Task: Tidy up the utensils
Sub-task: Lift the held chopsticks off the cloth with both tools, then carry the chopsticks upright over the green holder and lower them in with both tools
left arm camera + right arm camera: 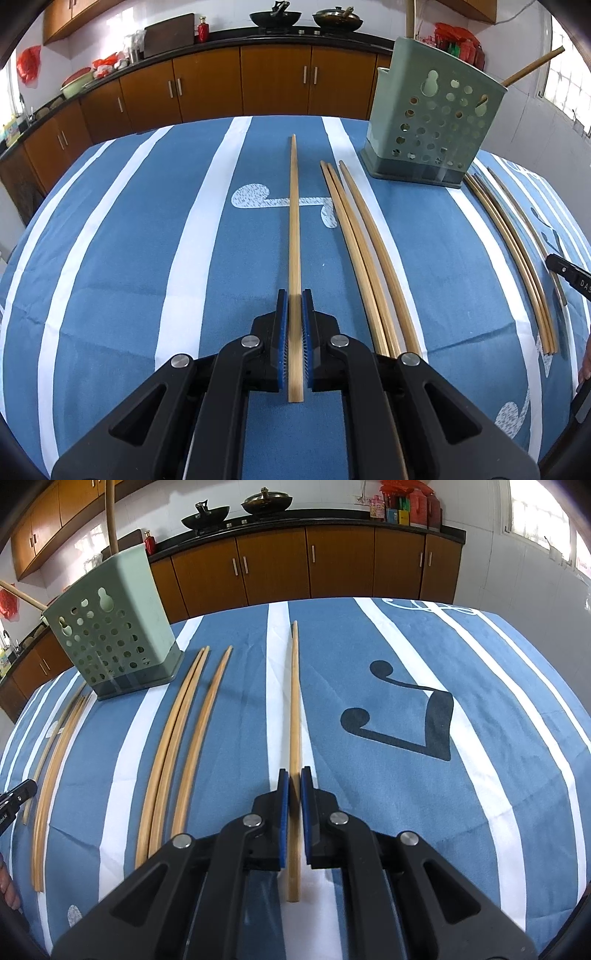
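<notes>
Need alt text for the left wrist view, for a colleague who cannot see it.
The left tongs are shut on a single long bamboo chopstick pointing away across the blue-and-white striped tablecloth. Three loose bamboo chopsticks lie to its right, before a perforated pale-green plastic utensil holder.

A blue tablecloth (129, 236) with white stripes fills both views, printed with speckled white musical notes in the left wrist view and a dark navy note (406, 716) right of centre in the right wrist view. The chopsticks (294, 229) are pale bamboo tan, and the perforated utensil holder (428, 122) at upper right is sage green on a darker grey-green base. Both grippers are black with blue pads (283, 332), and the cabinets (221, 81) along the top are orange-brown under a black counter.
</notes>
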`<control>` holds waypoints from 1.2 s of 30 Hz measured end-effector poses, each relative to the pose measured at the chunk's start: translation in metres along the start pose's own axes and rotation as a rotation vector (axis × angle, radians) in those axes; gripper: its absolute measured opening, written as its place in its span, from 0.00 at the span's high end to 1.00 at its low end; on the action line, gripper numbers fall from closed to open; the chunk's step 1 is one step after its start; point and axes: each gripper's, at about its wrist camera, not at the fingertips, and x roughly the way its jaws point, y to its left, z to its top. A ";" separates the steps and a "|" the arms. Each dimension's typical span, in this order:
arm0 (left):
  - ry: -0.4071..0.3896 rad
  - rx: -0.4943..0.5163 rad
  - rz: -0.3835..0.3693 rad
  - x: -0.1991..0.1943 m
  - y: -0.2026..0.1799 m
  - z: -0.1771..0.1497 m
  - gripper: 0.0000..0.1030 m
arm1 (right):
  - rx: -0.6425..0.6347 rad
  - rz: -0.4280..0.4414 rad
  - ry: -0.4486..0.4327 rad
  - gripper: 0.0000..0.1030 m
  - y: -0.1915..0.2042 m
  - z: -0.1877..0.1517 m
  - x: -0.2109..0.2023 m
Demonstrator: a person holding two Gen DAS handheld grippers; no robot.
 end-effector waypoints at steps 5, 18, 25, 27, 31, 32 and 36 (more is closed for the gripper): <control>0.003 0.003 -0.001 -0.001 0.000 0.000 0.93 | 0.017 0.023 -0.031 0.93 -0.003 -0.001 -0.009; -0.131 -0.059 -0.055 -0.046 0.012 0.014 0.93 | 0.051 0.075 -0.218 0.93 -0.013 0.011 -0.064; -0.197 -0.073 -0.060 -0.064 0.013 0.022 0.93 | 0.054 0.081 -0.294 0.93 -0.013 0.016 -0.083; -0.216 -0.078 -0.061 -0.069 0.013 0.025 0.93 | 0.056 0.085 -0.318 0.93 -0.012 0.018 -0.089; -0.257 -0.085 -0.070 -0.081 0.013 0.030 0.93 | 0.063 0.095 -0.362 0.93 -0.013 0.024 -0.101; -0.267 -0.086 -0.072 -0.084 0.014 0.030 0.93 | 0.065 0.097 -0.374 0.93 -0.012 0.025 -0.105; -0.323 -0.089 -0.079 -0.100 0.014 0.039 0.93 | 0.067 0.106 -0.422 0.93 -0.010 0.032 -0.117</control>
